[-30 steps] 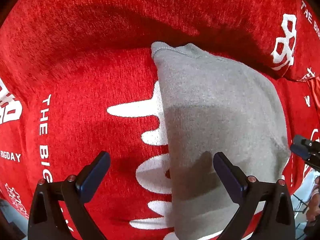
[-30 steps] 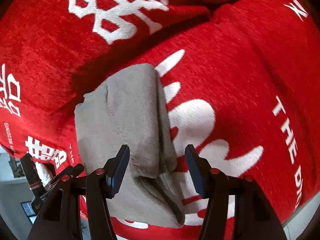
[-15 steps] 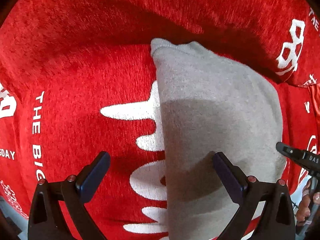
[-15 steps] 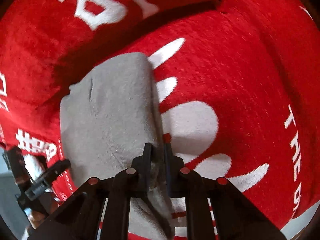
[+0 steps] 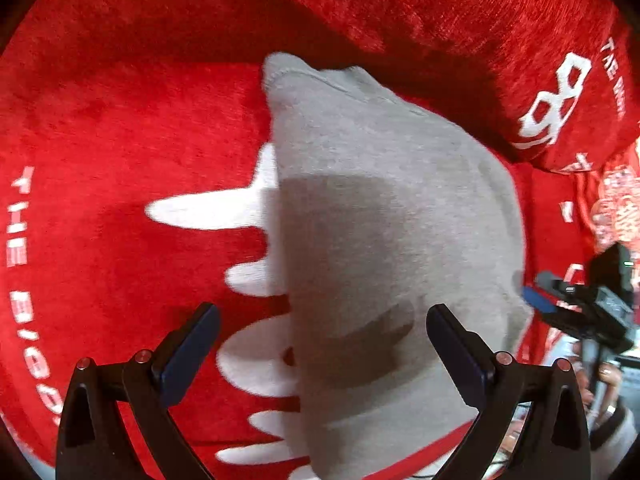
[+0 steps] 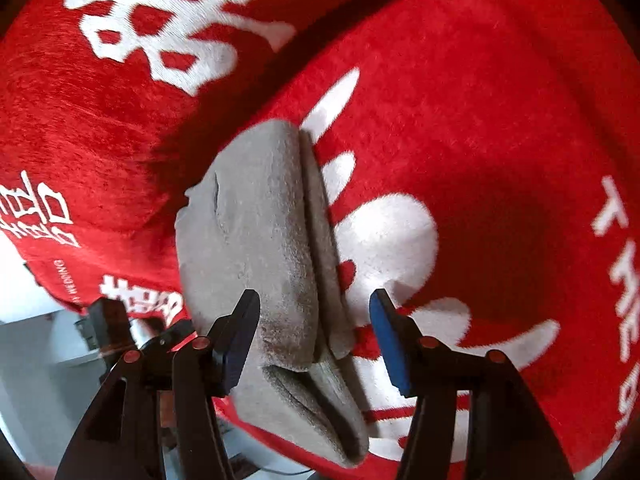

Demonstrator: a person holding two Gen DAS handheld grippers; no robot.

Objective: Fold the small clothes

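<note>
A small grey garment [image 5: 384, 240] lies folded on a red sofa seat [image 5: 120, 140] with white print. In the right wrist view the grey garment [image 6: 260, 248] shows stacked folded layers, its near end hanging at the seat's front edge. My left gripper [image 5: 322, 344] is open and empty, its right finger over the garment's near part. My right gripper [image 6: 314, 332] is open, its jaws standing either side of the garment's folded edge, not clamping it. The right gripper's blue fingertips [image 5: 538, 298] show at the garment's right edge in the left wrist view.
The red sofa backrest [image 5: 440, 20] with white characters rises behind the garment. Another red cushion [image 6: 140, 60] stands at the left in the right wrist view. The seat's front edge and a pale floor [image 6: 36, 360] lie lower left. The person's hand [image 5: 600, 380] is at right.
My right gripper closed on the garment's folded edge half a second ago and has now opened and let go. My left gripper stayed open and shifted slightly.
</note>
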